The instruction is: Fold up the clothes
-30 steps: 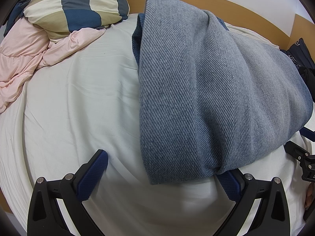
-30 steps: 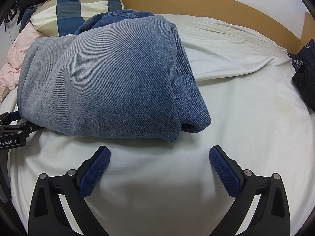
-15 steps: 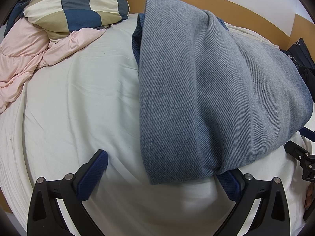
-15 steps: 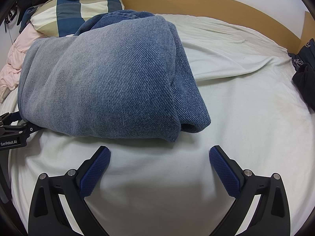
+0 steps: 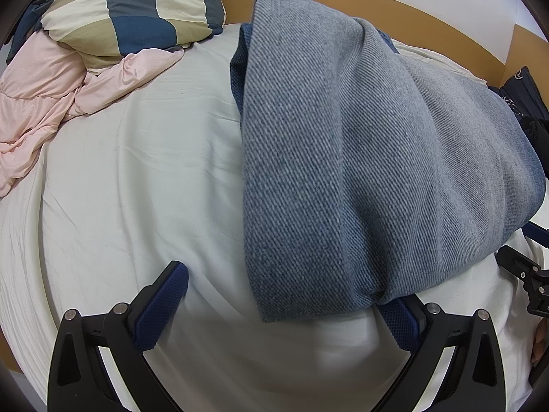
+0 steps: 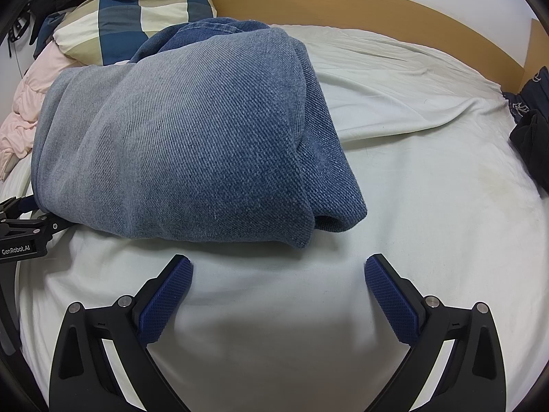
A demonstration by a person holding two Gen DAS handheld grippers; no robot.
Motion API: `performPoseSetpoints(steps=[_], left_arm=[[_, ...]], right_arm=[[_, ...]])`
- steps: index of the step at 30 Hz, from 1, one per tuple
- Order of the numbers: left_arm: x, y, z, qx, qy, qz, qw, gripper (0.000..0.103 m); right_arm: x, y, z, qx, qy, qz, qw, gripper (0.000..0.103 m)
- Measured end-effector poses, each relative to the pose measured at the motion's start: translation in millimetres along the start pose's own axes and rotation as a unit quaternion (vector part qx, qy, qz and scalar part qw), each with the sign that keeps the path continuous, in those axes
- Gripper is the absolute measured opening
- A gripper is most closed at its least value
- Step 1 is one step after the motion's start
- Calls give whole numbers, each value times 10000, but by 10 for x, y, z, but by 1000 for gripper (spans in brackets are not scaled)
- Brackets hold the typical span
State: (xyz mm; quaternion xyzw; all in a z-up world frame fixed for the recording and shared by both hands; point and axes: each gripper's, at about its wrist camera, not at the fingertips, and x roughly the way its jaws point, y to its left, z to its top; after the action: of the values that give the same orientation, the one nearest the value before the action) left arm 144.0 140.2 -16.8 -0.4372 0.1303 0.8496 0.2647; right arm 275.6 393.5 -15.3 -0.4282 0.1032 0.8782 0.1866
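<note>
A folded pair of blue jeans lies in a thick bundle on the white bed sheet. My left gripper is open at the bundle's near left corner; its right pad is partly hidden under the denim edge, its left pad rests over bare sheet. In the right wrist view the jeans lie ahead and to the left. My right gripper stands open just short of the bundle's front edge, with only sheet between its pads. The left gripper's black body shows at the far left edge.
A checked blue and cream pillow and a pink quilt lie at the bed's far left. A wooden headboard runs along the back. Dark clothing sits at the right edge of the bed.
</note>
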Motion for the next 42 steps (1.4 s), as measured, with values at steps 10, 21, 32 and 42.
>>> performPoseSetpoints(steps=[10,21,32,42], left_arm=[[-1,-1,1,0,0,0,10000,103],[-1,-3,1,-1,0,1,10000,103],[-2,-5,1,-2,0,3,10000,103],[-3,-6,1,-2,0,2,10000,103]], right_arm=[[-7,-62,-12,16,-8,21,10000,103],[-139,302,-88,21,-8,26,10000,103],[-158,290,-104,48,-22,60,10000,103],[-150,296,-109,29,-8,31,10000,103]])
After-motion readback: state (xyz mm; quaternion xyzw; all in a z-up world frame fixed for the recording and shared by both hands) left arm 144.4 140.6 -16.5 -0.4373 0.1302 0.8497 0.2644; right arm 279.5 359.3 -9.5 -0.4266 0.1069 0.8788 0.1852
